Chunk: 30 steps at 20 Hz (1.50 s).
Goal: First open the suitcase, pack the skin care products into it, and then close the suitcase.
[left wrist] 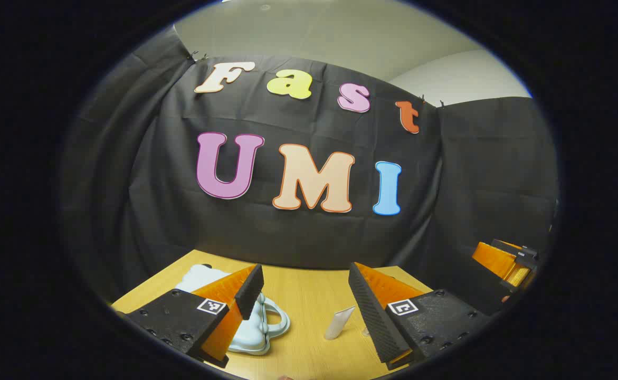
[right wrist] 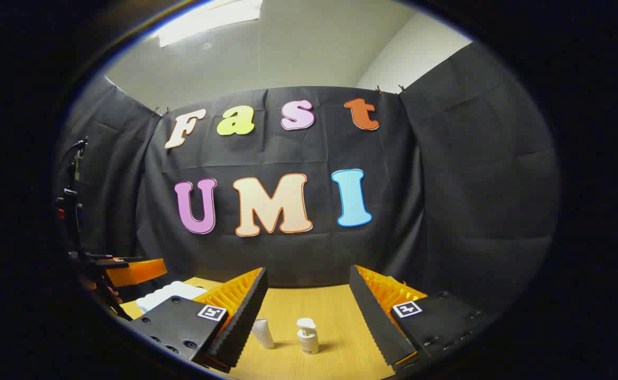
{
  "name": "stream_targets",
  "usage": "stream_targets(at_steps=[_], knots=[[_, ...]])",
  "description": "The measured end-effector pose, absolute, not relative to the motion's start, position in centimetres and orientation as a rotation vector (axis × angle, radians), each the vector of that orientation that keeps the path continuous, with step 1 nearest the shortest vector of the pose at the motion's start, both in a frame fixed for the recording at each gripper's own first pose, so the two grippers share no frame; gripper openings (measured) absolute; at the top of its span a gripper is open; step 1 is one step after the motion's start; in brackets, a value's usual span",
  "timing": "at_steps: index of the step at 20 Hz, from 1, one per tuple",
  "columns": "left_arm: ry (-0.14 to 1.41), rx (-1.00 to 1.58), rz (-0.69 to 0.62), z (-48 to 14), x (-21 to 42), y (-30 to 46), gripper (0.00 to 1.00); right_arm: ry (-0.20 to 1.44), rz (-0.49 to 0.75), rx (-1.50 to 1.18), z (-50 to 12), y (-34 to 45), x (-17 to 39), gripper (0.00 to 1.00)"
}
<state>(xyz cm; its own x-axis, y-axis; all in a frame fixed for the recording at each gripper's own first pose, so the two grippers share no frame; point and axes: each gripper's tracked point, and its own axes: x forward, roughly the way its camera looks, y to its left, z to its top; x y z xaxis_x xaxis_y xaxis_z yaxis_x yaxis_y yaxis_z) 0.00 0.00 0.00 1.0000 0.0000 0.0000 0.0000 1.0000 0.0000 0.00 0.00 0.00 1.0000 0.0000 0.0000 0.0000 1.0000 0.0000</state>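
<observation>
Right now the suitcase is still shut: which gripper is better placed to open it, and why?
Probably the left gripper: the suitcase lies just under its open fingers, handle between them. The right gripper faces the tube and pump bottle.

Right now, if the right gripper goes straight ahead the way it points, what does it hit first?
Likely the pump bottle: it stands on the table between the open fingers of the right gripper, slightly ahead. A tube stands by the left finger, just off the line. Depth is unclear; aimed higher, it would reach the cloth wall.

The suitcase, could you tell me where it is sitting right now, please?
In the left gripper view, the pale blue suitcase lies closed on the wooden table, behind the left gripper's left finger, with a white tube standing to its right.
</observation>
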Motion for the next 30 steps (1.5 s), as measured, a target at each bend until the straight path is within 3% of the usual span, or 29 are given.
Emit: stream_targets(at_steps=[20, 30], knots=[[0.355, -0.164, -0.003, -9.2, 11.4, 2.9, 0.95, 0.068, -0.072, -0.038, -0.8, -2.1, 0.1, 0.98], [0.885, -0.254, 0.056, -19.5, 14.7, 4.5, 0.96, 0.102, -0.106, -0.058, -2.4, -2.3, -1.2, 0.98]])
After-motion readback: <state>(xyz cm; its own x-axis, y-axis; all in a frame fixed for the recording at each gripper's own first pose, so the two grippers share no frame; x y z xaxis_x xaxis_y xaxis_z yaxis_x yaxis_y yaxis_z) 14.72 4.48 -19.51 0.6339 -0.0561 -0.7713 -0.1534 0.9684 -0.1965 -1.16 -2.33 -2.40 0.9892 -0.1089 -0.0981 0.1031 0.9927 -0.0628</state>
